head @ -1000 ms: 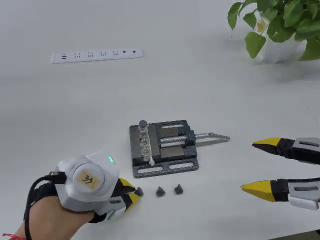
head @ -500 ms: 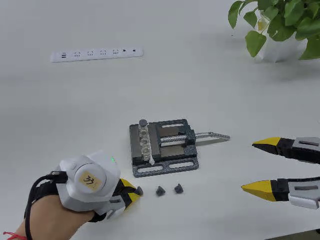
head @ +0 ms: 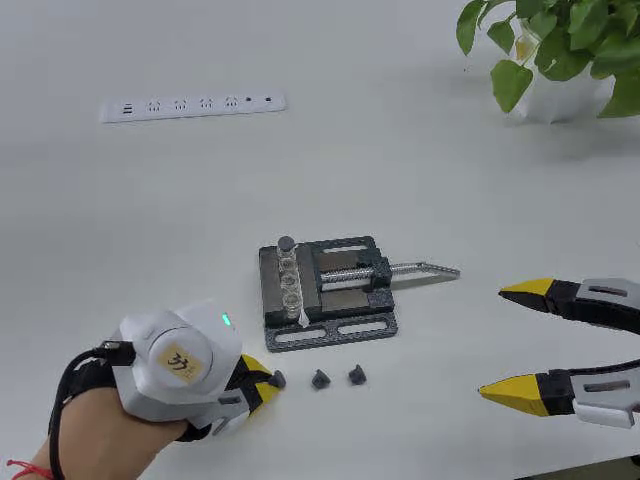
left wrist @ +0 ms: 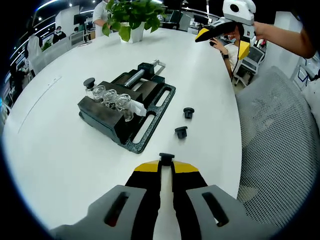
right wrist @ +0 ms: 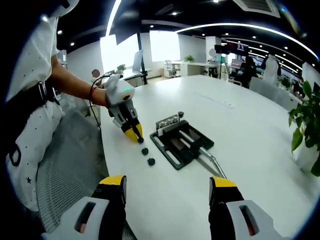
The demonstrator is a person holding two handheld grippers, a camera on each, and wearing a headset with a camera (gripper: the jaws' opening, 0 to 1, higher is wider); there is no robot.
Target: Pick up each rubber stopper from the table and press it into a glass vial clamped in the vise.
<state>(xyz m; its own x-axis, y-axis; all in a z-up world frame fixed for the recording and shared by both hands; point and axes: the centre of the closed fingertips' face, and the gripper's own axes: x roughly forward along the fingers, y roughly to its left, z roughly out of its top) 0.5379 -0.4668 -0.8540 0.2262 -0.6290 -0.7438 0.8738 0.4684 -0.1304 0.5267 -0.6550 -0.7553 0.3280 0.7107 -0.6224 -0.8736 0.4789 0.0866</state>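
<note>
Left hand-held gripper (head: 266, 384), held in a person's hand (head: 95, 440), lies low over the desk (head: 150, 250) with its yellow-tipped jaws drawn narrow on one rubber stopper (head: 277, 379). That stopper sits pinched at the very ends of the tips, as the left gripper view shows. Whether it rests on the desk or is lifted just clear of it, I cannot tell. Far beyond this hand-held gripper lies one white power strip (head: 193, 107).

Just to the right of the tips lie two loose stoppers, the nearer stopper (head: 320, 378) and the farther stopper (head: 357, 375). They are side by side, apart from each other, and neither touches the jaws.

Ahead of the left hand-held gripper and a little to its right stands one dark vise (head: 270, 295) clamping a row of four glass vials (head: 290, 285). The vial farthest from the left hand-held gripper carries a fourth stopper, the seated stopper (head: 286, 243). The three nearer vials stand open-mouthed.

The vise's screw handle (head: 425, 269) points toward the right hand-held gripper (head: 510, 340), which hovers well to the right of the vise, jaws spread wide and holding nothing. Far beyond it stands one potted plant (head: 560, 50).
</note>
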